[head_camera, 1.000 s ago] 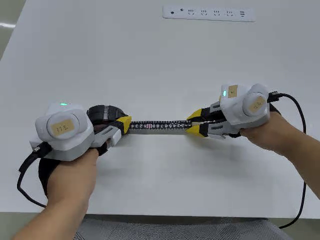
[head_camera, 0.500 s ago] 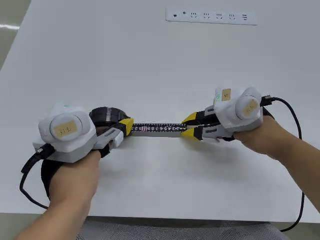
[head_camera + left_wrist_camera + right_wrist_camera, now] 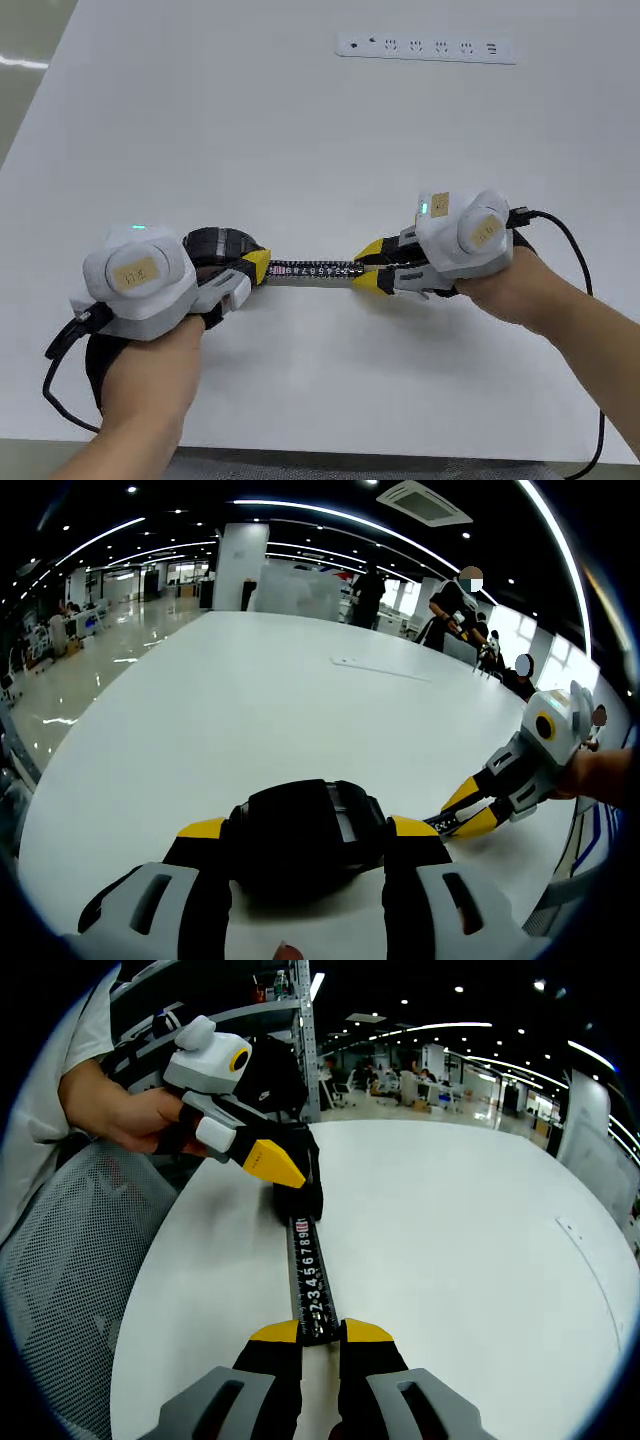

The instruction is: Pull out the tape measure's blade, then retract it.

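L claw [image 3: 245, 272] is clamped round the black tape measure [image 3: 215, 245], low over the white counter [image 3: 300, 130]. Blade [image 3: 312, 269] is out a short way, approx level, its end pinched in the closed R claw [image 3: 367, 267]. Pull-out looks at least partly done; blade isn't fully retracted yet.

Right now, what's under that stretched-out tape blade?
Bare white table lies under the blade; the blade's far end is hidden between the jaws of the right gripper.

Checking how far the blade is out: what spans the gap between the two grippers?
In the head view, the numbered blade bridges it, from the case in the left gripper to the right gripper, above bare table.
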